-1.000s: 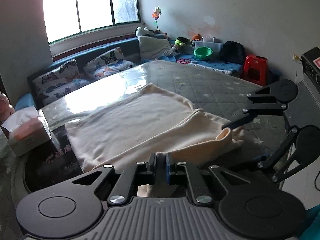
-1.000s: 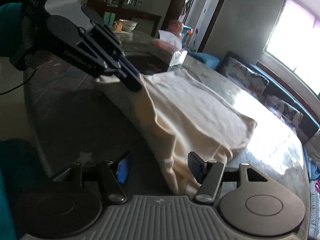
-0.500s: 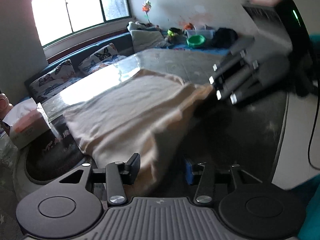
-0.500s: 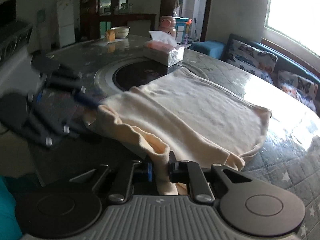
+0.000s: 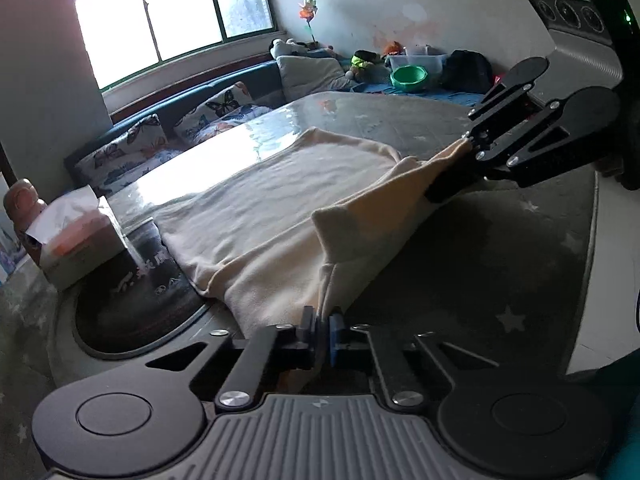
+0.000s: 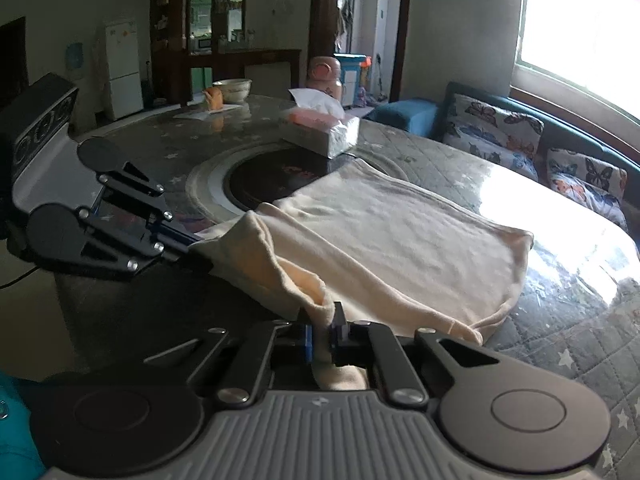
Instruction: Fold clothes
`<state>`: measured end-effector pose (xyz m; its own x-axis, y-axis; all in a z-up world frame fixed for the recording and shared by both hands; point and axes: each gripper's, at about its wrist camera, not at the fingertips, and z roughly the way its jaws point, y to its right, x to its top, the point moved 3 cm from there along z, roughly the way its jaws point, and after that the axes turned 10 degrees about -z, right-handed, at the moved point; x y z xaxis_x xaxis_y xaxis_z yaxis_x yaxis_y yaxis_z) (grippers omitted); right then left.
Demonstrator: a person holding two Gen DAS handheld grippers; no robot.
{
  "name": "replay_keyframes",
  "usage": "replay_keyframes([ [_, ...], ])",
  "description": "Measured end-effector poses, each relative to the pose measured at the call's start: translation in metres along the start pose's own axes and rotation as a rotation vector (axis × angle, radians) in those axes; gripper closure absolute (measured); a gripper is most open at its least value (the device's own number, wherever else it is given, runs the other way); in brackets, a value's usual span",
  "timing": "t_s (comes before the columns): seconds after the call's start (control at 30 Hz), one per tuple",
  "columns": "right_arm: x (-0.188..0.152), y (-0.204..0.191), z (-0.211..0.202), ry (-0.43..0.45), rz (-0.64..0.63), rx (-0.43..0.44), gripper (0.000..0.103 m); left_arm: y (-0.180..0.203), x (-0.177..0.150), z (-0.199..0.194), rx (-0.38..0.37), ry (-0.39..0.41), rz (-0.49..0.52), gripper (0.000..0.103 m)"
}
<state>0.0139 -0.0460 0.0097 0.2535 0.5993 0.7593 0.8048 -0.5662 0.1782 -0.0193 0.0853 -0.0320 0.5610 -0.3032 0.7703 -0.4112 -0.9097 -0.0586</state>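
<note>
Nearest you, at 6 o'clock in the left wrist view, your left gripper (image 5: 322, 330) is clamped on the near edge of the cream garment (image 5: 288, 200); a thin fold of cloth runs down between its two pads. You hold it at the edge, I judge, so that the layer lifts cleanly without dragging what lies beneath.

In the right wrist view, again at 6 o'clock, your right gripper (image 6: 320, 334) is pinched shut on another part of that same near edge, with a bunch of fabric pushed up between the pads. With both pinches on one edge, the cloth between them hangs as a raised strip, which looks like the start of a fold away from you.

Further out, toward 12 o'clock, the rest of the garment lies flat on the quilted table cover (image 6: 568, 332), so its weight anchors the far side while you lift the near one.

At 9 o'clock in the left view, the tissue box (image 5: 72, 236) stands just beside the garment's left side; watch it as you carry the edge over.

Beyond, at 11 o'clock, the butterfly cushions (image 5: 160, 148) sit under the window, well apart.
</note>
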Motion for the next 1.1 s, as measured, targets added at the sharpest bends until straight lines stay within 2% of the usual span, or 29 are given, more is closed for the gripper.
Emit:
replay_keyframes([
  [0.23, 0.004, -0.024, -0.046, 0.058, -0.033, 0.048, 0.097, 0.016, -0.007, -0.050, -0.048, 0.027, -0.031, 0.098],
  [0.4, 0.002, -0.051, -0.095, 0.020, -0.038, 0.148, 0.097, 0.037, -0.018, -0.104, -0.090, 0.030, -0.054, 0.098],
  [0.53, 0.004, -0.051, -0.107, -0.030, -0.021, 0.177, 0.097, 0.045, -0.015, -0.114, -0.098, 0.041, -0.034, 0.098],
  [0.8, 0.026, 0.002, -0.085, -0.025, 0.040, 0.114, 0.097, 0.022, 0.030, -0.075, -0.066, 0.098, -0.013, 0.098],
  [0.93, 0.038, 0.041, -0.054, -0.036, 0.054, 0.057, 0.097, 0.006, 0.060, -0.037, -0.027, 0.112, -0.010, 0.098],
  [1.1, 0.037, 0.087, 0.008, -0.082, 0.122, -0.001, 0.095, -0.013, 0.077, 0.033, 0.043, 0.076, -0.025, 0.095],
])
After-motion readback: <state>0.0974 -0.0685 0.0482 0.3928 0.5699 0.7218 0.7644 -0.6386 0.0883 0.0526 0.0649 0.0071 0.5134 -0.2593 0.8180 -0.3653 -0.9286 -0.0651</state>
